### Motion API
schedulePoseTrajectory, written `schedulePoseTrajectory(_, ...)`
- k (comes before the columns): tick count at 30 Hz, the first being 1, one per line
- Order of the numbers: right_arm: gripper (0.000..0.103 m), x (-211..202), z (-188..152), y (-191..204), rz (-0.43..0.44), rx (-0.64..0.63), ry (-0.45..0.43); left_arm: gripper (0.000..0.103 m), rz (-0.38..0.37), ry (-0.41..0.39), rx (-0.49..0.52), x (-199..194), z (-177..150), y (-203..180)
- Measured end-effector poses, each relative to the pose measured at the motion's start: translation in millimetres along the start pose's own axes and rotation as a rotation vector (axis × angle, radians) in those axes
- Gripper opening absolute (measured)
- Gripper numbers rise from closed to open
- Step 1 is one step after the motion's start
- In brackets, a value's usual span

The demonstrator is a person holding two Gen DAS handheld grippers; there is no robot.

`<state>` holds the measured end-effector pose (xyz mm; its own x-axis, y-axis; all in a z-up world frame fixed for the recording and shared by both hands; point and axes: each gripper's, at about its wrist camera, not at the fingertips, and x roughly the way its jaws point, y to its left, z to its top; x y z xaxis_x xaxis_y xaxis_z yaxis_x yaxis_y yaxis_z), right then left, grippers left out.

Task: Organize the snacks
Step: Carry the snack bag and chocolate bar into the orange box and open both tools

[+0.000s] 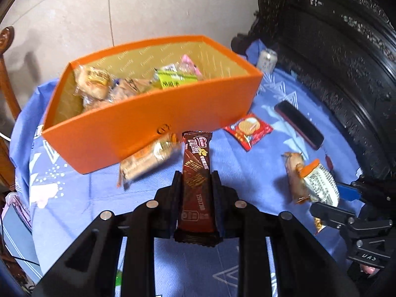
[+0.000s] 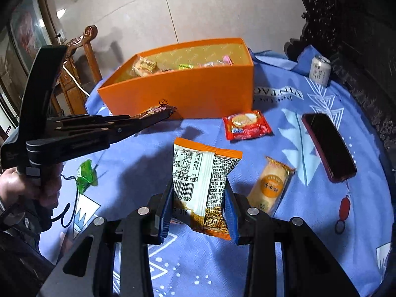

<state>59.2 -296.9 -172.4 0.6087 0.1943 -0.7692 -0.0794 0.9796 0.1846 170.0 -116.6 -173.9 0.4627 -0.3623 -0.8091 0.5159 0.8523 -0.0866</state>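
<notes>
My left gripper [image 1: 196, 175] is shut on a brown chocolate wafer bar [image 1: 195, 163], which stands lengthwise between the fingers and is lifted off the blue cloth, just short of the orange box [image 1: 138, 128]. The box holds several wrapped snacks. In the right wrist view that same gripper [image 2: 168, 110] carries the bar [image 2: 151, 111] in front of the box [image 2: 188, 91]. My right gripper [image 2: 199, 188] is shut on an orange-and-white snack packet [image 2: 203, 180], raised above the cloth. That packet [image 1: 319, 183] also shows at the right edge of the left wrist view.
On the cloth lie a red biscuit packet [image 2: 245, 125], a yellow cracker packet [image 2: 269, 185], a green wrapper [image 2: 86, 173], a dark phone [image 2: 329, 146] and a can [image 2: 319, 70]. A clear-wrapped snack [image 1: 148, 158] rests against the box front. Dark carved furniture stands at the right.
</notes>
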Motion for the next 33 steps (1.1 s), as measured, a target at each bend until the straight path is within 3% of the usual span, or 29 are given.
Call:
schedulePoseTrajectory(8,0.037,-15.8,20.7,14.9,0.031,-0.036,-0.055,0.023,0.034,-0.078,-0.042,-41.1,14.7,16.0)
schedulePoseTrajectory(17,0.037,-25.6,99.1,27.7,0.082,-0.096,-0.18,0.023,0.105,-0.236,-0.116,-97.7,71.4,67.3)
schedulePoseTrajectory(25,0.037,-7.4,178.6,26.8,0.08,-0.092,-0.242,0.023,0.148,-0.246,-0.127,-86.8,129.3,100.5)
schedulePoseTrajectory(33,0.037,22.8,225.9,22.4,0.062,-0.097,-0.244,0.023,0.158,-0.22,-0.122,-56.1,171.1,116.4)
